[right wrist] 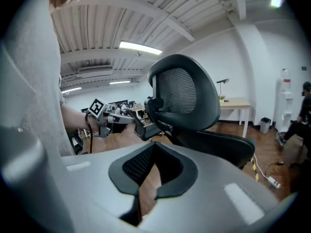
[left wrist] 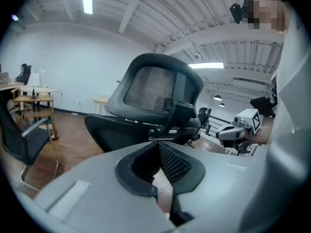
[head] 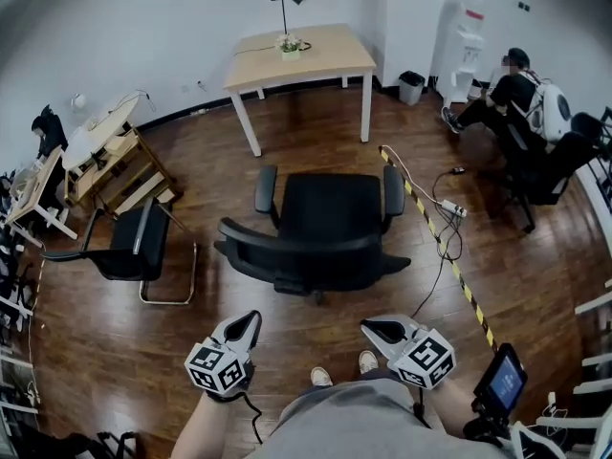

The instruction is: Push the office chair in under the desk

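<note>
A black office chair [head: 320, 228] stands on the wooden floor with its backrest toward me. Its seat faces the light wooden desk [head: 296, 55] by the far wall, a good gap of floor between them. My left gripper [head: 252, 317] and right gripper [head: 369, 327] hover just behind the backrest, apart from it, both shut with nothing between the jaws. The left gripper view looks past the closed gripper [left wrist: 159, 145] at the mesh backrest [left wrist: 155, 93]. From the right gripper [right wrist: 155, 145], the chair [right wrist: 187, 98] and the desk [right wrist: 235, 103] show beyond.
A second black chair [head: 129, 247] stands at the left, beside wooden furniture [head: 105, 151]. Yellow-black tape [head: 440, 247] and a power strip with cable [head: 449, 208] lie right of the chair. A person [head: 521, 103] sits at the back right near a water dispenser [head: 464, 36] and a bin [head: 411, 86].
</note>
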The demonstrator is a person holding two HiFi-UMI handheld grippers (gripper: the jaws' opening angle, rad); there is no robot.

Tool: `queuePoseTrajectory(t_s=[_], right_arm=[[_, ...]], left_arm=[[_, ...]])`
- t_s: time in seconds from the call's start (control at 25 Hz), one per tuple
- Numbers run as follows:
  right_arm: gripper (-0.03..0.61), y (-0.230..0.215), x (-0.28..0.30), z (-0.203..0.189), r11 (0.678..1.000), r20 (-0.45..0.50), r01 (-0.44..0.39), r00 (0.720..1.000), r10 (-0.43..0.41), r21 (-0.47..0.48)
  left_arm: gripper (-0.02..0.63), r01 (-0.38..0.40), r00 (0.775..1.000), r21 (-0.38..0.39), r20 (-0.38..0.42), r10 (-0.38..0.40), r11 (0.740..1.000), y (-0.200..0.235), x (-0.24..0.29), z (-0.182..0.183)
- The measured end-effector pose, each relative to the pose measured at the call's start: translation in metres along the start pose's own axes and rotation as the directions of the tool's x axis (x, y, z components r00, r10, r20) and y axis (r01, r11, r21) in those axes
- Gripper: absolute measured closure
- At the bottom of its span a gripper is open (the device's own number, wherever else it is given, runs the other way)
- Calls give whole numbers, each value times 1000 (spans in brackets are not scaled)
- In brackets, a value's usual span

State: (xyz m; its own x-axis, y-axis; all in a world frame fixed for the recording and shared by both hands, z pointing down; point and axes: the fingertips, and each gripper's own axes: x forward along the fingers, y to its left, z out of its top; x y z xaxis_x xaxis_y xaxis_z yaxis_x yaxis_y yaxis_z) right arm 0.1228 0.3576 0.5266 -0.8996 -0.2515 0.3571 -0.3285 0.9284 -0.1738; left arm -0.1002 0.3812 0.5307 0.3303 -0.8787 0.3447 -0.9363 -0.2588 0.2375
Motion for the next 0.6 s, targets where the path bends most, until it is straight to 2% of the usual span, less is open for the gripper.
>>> queuePoseTrajectory(t_s=[0.2, 0.32, 0.48, 0.56, 0.6], right_arm=[[572, 6, 5, 4, 996, 14, 94, 995, -94, -7], [572, -1, 4, 12, 992, 28, 127, 992, -127, -16], [572, -5, 3, 26, 989, 38, 140, 990, -138, -43], [572, -9, 1, 32, 987, 47, 152, 988, -150, -54], [572, -12, 0, 33, 986, 50, 160, 986, -157, -55]], left_arm=[[611, -30, 999, 185, -18, 34, 982, 72, -2, 35], [611, -19, 1000, 255, -18, 24, 967, 84, 6, 53], [611, -5, 999, 311, -31, 15, 950, 91, 16, 63], [611, -22, 998, 372, -47, 43, 928, 104, 22, 69], [611, -28, 996, 420, -62, 59, 907, 111, 26, 72]])
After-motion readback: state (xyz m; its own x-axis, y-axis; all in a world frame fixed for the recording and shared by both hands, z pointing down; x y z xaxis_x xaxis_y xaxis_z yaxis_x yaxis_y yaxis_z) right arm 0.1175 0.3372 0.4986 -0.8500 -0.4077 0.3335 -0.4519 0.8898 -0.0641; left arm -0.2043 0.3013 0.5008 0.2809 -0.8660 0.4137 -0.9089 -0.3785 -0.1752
